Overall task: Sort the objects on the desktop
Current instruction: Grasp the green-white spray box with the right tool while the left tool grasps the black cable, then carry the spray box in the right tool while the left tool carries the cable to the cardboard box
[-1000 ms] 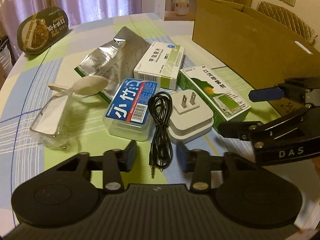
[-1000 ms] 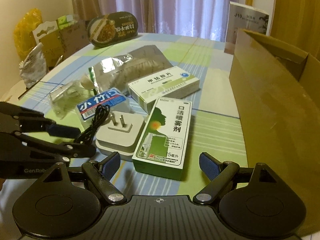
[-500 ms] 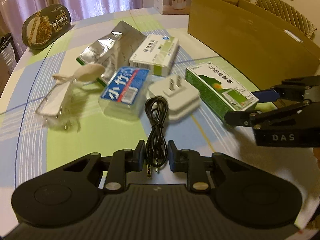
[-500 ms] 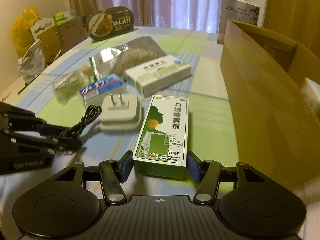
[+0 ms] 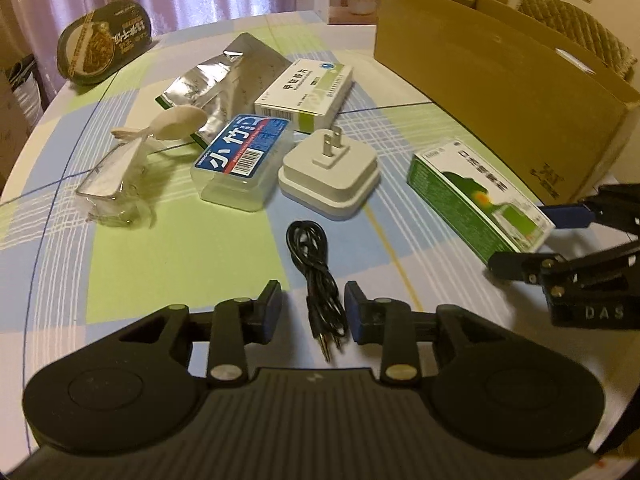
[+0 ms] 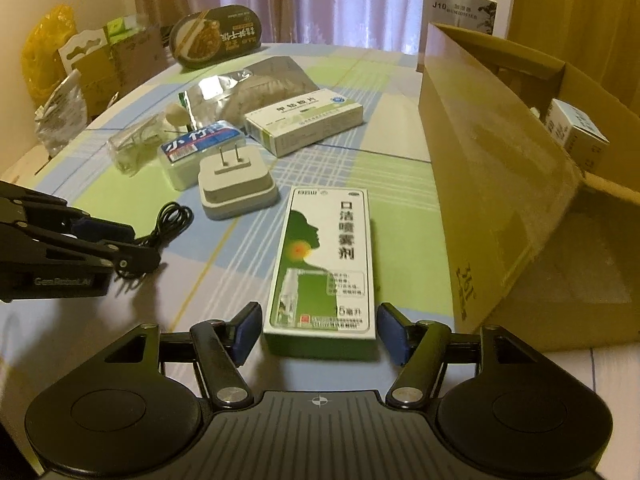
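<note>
Between open pads — spray box [image 6: 324, 264] lengthwise.

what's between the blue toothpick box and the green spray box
The white plug adapter lies prongs-up between the toothpick box and the green spray box; the left wrist view shows it best.

Green-and-white box [image 6: 322, 268], black cable [image 5: 316, 268], white plug [image 5: 329, 178], silver pouch [image 5: 224, 80], brown carton [image 5: 500, 80], green-blue checked tablecloth [image 5: 180, 256].
</note>
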Motion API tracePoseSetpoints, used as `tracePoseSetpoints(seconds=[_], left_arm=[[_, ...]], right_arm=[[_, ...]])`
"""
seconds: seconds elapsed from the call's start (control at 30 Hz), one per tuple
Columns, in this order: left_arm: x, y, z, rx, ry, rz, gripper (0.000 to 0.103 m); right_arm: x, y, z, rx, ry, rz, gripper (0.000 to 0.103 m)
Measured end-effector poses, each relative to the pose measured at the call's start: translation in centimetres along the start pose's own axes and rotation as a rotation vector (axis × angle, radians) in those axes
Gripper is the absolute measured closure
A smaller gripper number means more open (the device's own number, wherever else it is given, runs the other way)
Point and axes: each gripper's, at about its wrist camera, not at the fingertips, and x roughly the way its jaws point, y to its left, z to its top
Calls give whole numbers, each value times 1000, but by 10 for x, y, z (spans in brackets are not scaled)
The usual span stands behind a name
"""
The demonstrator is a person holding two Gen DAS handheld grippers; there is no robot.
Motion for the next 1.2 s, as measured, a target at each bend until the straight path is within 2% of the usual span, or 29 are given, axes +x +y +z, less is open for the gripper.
tracePoseSetpoints(seconds=[0.13,0.17,0.2,0.23,0.5,0.53,0.57,0.63,0.9,1.2], left_arm=[[5,-1,3,7,-4,5,75],[5,-2,3,11,-2,5,78],[4,-3,3,18,-1,3,87],[4,-4,3,24,1,3,90],[-8,-10,-2,31,-6,3,91],[-10,-10,-2,27,-9,1,91],[-12,-11,-2,24,-12,0,91],[-15,-11,-2,19,-16,2,91],[-35,-14,0,-1,-43,2,91],[-68,-38,22,18,-121,-17,91]], right_arm=[[7,-1,5,6,-9,-4,41],[9,-2,6,9,-10,-6,41],[11,-2,6,12,-11,-7,41],[12,-2,7,15,-12,-8,41],[20,-2,17,38,-27,-16,41],[22,-2,18,38,-26,-17,42],[23,-1,18,37,-23,-21,50],[22,-1,19,38,-24,-24,51],[-15,5,19,40,-83,-12,51],[-79,-6,38,52,-216,-39,51]])
